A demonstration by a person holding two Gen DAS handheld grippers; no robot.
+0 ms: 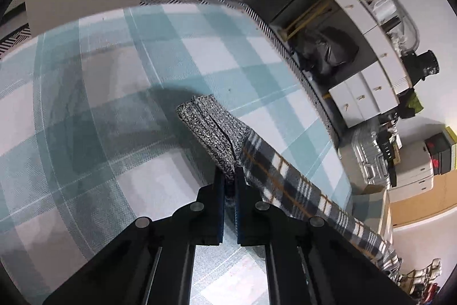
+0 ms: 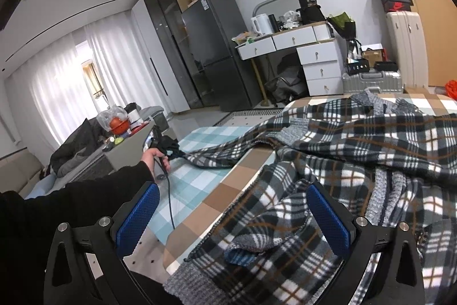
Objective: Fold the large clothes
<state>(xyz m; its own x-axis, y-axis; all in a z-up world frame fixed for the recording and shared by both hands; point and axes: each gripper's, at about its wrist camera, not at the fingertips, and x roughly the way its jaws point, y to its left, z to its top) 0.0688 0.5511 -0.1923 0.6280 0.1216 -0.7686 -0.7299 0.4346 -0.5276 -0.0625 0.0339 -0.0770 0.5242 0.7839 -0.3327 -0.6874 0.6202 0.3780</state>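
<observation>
At the far left of the right wrist view, a person's hand (image 2: 155, 157) in a black sleeve (image 2: 85, 196) grips the left gripper (image 2: 178, 153) out over a teal-and-white checked floor rug (image 2: 197, 139). In its own view the left gripper (image 1: 230, 185) has its blue-padded fingers (image 1: 218, 205) pressed together, pinching the grey ribbed knit cuff (image 1: 212, 127) of the black, white and tan plaid fleece jacket (image 2: 357, 162), whose sleeve (image 1: 300, 190) runs taut from the cuff toward the lower right. Further right, the jacket's body lies rumpled across a tan-and-white checked bed cover (image 2: 234, 187). The right gripper (image 2: 234, 209) hovers low over the jacket's near hem, its blue fingers (image 2: 142, 215) spread wide apart and gripping nothing
</observation>
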